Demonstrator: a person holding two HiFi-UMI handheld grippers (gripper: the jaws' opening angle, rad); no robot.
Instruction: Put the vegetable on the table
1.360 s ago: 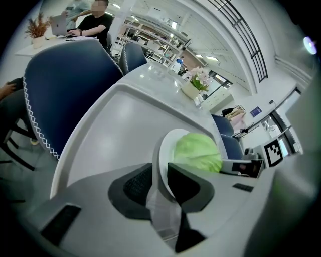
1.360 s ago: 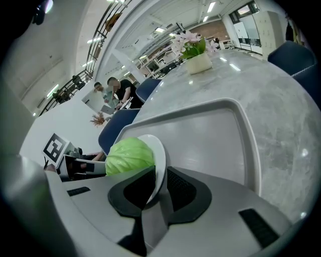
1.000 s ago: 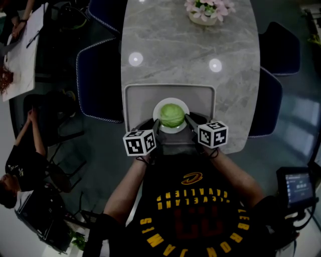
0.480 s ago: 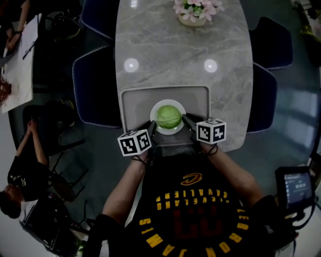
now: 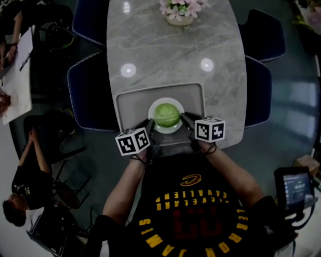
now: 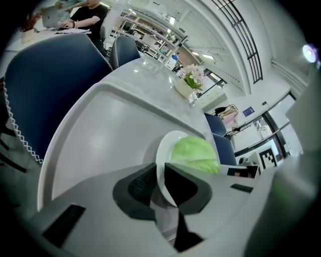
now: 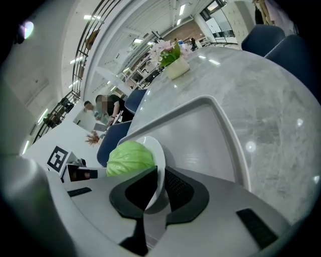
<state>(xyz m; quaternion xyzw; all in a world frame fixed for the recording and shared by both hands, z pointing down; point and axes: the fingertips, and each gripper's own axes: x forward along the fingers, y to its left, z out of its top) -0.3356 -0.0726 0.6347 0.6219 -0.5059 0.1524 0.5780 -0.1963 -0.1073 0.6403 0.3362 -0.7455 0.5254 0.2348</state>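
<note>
The cabbage [image 5: 167,114] lies on the plate [image 5: 173,130] between both tools. The left tool [image 5: 149,123] and right tool [image 5: 184,118] each pinch its rim.

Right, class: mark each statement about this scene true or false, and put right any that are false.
1. The left gripper and the right gripper each clamp the rim of the white plate. True.
2. The plate holds a green cabbage. True.
3. A pot of flowers stands at the far end of the table. True.
4. The cabbage lies on the bare table. False: it sits on the plate, over a grey tray.
5. The right gripper is open and empty. False: its jaws are shut on the plate's rim.
</note>
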